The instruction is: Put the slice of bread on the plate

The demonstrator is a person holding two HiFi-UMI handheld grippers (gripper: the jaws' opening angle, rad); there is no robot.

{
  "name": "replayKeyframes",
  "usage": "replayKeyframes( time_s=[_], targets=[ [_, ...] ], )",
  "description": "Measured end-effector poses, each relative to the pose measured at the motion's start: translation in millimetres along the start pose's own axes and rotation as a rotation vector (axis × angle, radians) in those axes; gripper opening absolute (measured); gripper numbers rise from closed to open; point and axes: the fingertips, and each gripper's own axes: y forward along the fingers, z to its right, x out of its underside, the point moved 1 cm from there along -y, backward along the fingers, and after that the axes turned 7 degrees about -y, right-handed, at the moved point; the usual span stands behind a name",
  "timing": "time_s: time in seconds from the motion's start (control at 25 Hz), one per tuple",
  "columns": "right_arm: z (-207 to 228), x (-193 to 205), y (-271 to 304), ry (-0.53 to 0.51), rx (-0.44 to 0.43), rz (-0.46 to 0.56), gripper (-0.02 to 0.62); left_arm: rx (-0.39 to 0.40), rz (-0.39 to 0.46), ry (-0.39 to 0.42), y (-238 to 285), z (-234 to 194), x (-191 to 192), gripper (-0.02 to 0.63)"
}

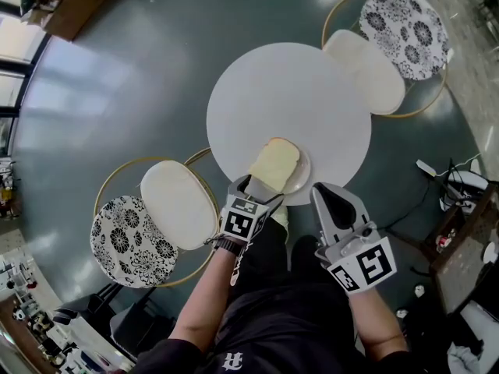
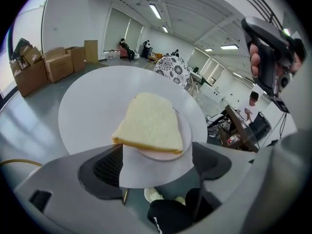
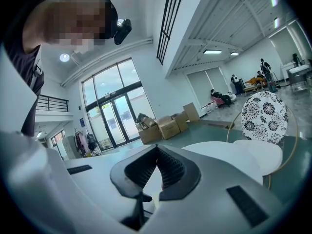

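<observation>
A pale slice of bread (image 1: 274, 164) lies flat on a small white plate (image 1: 302, 174) near the front edge of the round white table (image 1: 312, 92). The slice overhangs the plate's left side. My left gripper (image 1: 260, 188) hangs just in front of it, tilted down, jaws spread wide. In the left gripper view the bread (image 2: 151, 123) and plate (image 2: 186, 130) sit beyond the left gripper (image 2: 156, 165), and neither pad touches the slice. My right gripper (image 1: 324, 196) hovers off the table's front edge, to the right. The right gripper (image 3: 156, 152) is shut on nothing.
Two chairs with white seats and floral backs flank the table, one at the near left (image 1: 168, 205) and one at the far right (image 1: 374, 61). Cardboard boxes (image 1: 74, 2) stand at the far left. Cables and gear (image 1: 460, 185) lie on the floor at right.
</observation>
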Motion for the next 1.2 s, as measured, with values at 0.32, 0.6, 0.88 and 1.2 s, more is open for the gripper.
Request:
replayKeyframes(
  time_s=[0.32,0.6,0.88,1.2],
  targets=[
    [-7,-10,0,-0.001,-0.007,-0.025,0.003,-0.003,0.008,-0.023,-44,12,4,0.431],
    [-26,-40,-13,-0.026,-0.013,-0.043,0.003,0.078,0.203,-0.025,-122,66,-52,0.43],
    [-43,-90,-39,-0.058,-0.007,-0.024,0.003,0.153,0.503,-0.012,-225,128,-119,0.271],
    [-71,-134,-77,-0.123,-0.03,0.033,0.003,0.137,0.719,0.015,-303,185,-141,0.008]
  ],
)
